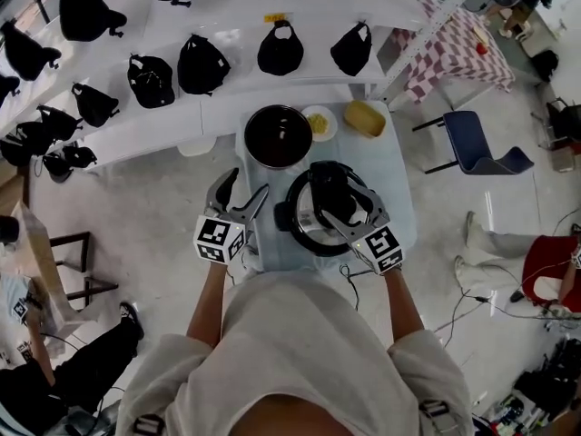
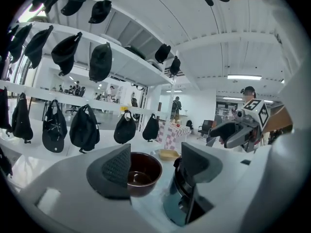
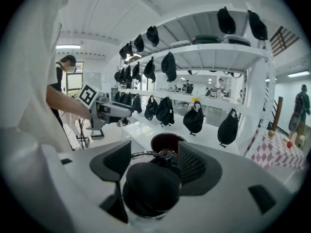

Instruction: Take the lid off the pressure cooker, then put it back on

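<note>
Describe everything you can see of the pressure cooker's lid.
The lid sits level on the pressure cooker, not yet lifted. It is round, with a shiny metal rim and a bulky black handle on top. A small valve knob shows just beyond the handle. The right gripper straddles the handle with its jaws apart on either side; whether they touch it is unclear. The left gripper is off to the side, not on it.
</note>
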### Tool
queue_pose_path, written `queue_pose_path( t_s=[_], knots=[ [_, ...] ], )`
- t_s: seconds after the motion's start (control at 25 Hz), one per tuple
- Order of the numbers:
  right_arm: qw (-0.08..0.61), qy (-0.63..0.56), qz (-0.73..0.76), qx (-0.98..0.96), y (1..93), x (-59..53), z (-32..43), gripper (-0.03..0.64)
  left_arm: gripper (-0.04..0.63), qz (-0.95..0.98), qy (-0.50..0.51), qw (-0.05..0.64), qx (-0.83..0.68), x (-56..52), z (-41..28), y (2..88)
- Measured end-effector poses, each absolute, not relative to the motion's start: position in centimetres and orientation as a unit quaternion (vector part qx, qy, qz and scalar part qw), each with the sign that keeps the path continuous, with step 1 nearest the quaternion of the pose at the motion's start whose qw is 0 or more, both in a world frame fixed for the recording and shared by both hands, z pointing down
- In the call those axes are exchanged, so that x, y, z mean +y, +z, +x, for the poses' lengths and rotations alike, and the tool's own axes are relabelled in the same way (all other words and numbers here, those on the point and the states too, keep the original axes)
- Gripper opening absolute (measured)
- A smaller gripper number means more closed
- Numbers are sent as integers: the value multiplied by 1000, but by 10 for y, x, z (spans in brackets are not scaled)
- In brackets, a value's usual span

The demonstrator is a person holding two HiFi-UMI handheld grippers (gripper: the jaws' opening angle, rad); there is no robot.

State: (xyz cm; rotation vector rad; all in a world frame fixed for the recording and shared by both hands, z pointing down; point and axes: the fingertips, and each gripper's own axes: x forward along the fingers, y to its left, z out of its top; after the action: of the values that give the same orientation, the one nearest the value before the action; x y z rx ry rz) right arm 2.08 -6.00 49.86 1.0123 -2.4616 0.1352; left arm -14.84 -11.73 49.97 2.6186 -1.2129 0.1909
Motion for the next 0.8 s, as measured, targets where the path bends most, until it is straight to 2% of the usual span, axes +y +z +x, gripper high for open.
queue_pose_path(
  t_s=[0.44, 0.8],
  knots=[
    [452, -53, 178, -873, 532, -36, 22, 287, 308, 905, 59, 126, -402, -118, -134, 502],
    [588, -139, -1, -797, 557, -20, 36, 287, 308, 903, 60, 132, -404, -112, -133, 507]
  ],
)
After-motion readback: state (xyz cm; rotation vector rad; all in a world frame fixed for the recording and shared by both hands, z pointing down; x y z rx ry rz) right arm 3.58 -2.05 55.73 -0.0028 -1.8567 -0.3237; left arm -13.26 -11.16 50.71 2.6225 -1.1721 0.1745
